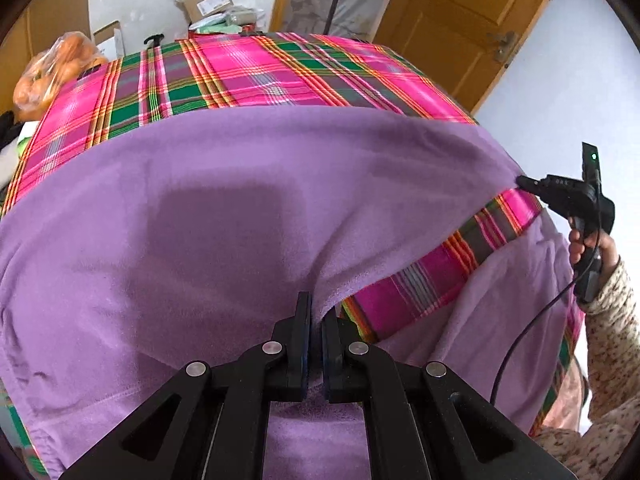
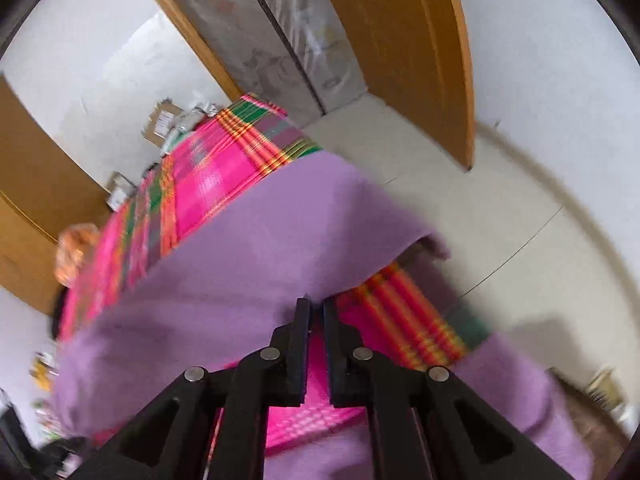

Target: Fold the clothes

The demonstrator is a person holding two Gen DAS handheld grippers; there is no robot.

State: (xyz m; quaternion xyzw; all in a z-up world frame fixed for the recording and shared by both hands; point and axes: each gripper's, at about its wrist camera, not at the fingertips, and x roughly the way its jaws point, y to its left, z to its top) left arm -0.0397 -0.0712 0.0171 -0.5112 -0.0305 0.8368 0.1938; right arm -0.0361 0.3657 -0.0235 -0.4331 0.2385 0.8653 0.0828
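Observation:
A purple fleece garment [image 1: 224,208] lies spread over a pink and green plaid cloth [image 1: 256,68] that covers the table. My left gripper [image 1: 317,312] is shut on a lifted edge of the purple fleece near the camera. At the right of the left wrist view, my right gripper [image 1: 524,181] pinches another point of the same edge, and the fabric stretches between the two. In the blurred right wrist view, my right gripper [image 2: 316,304] is shut on the purple fleece [image 2: 248,256], with the plaid cloth [image 2: 208,176] showing beneath the raised edge.
A bag of orange fruit [image 1: 52,72] sits at the table's far left corner. Cardboard boxes [image 1: 208,0] stand by the back wall. A wooden door [image 1: 472,20] is at the back right. A hand and patterned sleeve [image 1: 612,320] hold the right gripper.

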